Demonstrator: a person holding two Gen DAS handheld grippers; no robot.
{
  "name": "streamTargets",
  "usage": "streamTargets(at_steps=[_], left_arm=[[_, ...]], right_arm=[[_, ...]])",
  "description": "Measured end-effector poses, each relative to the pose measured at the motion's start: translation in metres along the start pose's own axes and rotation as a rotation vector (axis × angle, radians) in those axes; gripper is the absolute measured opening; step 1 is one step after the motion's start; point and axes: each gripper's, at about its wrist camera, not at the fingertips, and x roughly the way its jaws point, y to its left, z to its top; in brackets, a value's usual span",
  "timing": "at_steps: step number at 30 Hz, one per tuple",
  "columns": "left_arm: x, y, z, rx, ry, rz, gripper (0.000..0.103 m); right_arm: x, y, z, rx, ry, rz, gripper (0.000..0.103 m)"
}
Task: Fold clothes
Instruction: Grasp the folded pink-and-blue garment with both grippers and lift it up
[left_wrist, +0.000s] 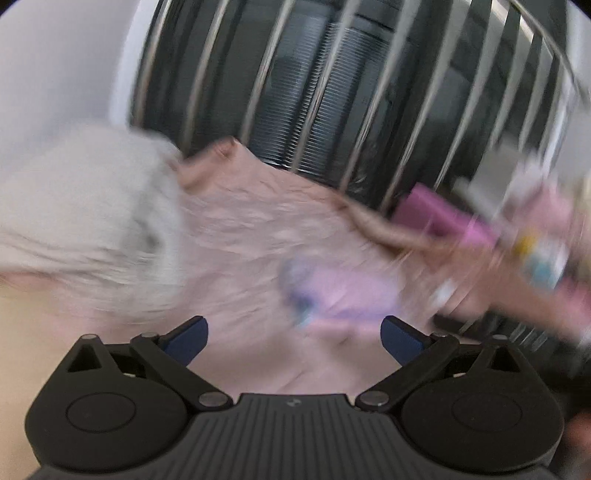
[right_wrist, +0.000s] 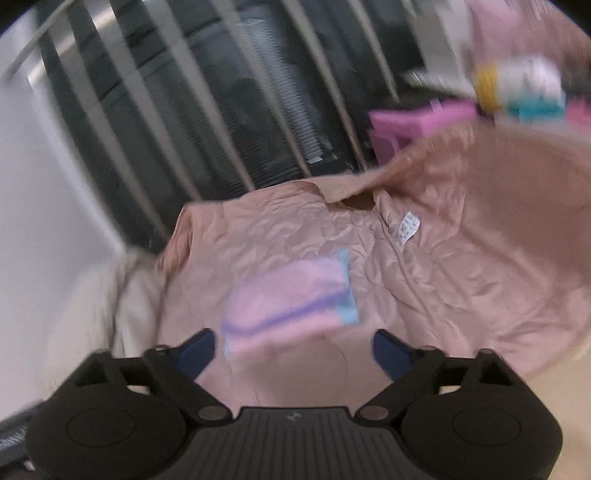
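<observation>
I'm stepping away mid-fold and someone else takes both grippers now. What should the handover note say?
Left gripper: open, holding nothing, above the pink garment.
Right gripper: open, holding nothing, above the same pink garment.
Garment lies wrinkled and spread, care label showing; a pale grey cloth sits at its left edge.
Done: no neat fold visible yet.
Left: grasp edges, fold. Views are motion-blurred, so recheck.

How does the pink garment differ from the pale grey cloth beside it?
The pink garment is dusty pink, crinkled and spread wide, with a white label and a lilac print; the pale grey cloth is off-white, bunched at the garment's left edge, with no print visible. Both are fabric, and neither is held by the open tongs.
</observation>
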Motion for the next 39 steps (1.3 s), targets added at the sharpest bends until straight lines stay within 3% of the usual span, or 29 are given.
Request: streamTargets(at_steps=[1, 3, 5, 11, 12, 19, 20, 24, 28, 30, 33, 39], left_arm=[[0.021, 0.005, 0.01, -0.078, 0.052, -0.026, 0.081], [0.06, 0.012, 0.026, -0.205, 0.144, -0.052, 0.051], [0.094, 0.018, 0.031, -0.274, 0.192, -0.067, 0.049], [0.145, 0.035, 0.025, -0.396, 0.252, -0.053, 0.049], [0.148, 0.037, 0.027, -0.413, 0.264, -0.054, 0.044], [0.145, 0.031, 0.033, -0.354, 0.189, -0.115, 0.008], [0.142, 0.031, 0.034, -0.354, 0.173, -0.123, 0.003], [0.129, 0.028, 0.039, -0.355, 0.092, -0.167, 0.001], [0.1, 0.009, 0.05, -0.308, -0.009, -0.177, 0.001], [0.064, -0.015, 0.06, -0.212, -0.094, -0.155, 0.0], [-0.014, -0.048, 0.066, -0.12, -0.244, -0.185, 0.0], [-0.18, -0.09, 0.076, -0.014, -0.42, -0.331, 0.0]], right_arm=[[0.012, -0.008, 0.011, 0.063, 0.016, 0.012, 0.073], [0.037, -0.021, 0.027, 0.169, 0.052, 0.034, 0.054], [0.062, -0.029, 0.036, 0.215, 0.101, 0.029, 0.047], [0.111, -0.04, 0.04, 0.229, 0.179, -0.03, 0.047], [0.117, -0.042, 0.04, 0.233, 0.181, -0.026, 0.047], [0.131, -0.039, 0.036, 0.134, 0.115, -0.025, 0.019], [0.129, -0.036, 0.037, 0.112, 0.1, -0.021, 0.008], [0.117, -0.021, 0.04, 0.032, 0.008, -0.009, 0.003], [0.089, -0.004, 0.046, -0.002, -0.1, 0.038, 0.002], [0.058, 0.009, 0.05, -0.014, -0.163, 0.079, 0.002], [-0.015, 0.033, 0.045, -0.036, -0.301, 0.19, 0.002], [-0.188, 0.105, 0.041, -0.217, -0.54, 0.328, 0.002]])
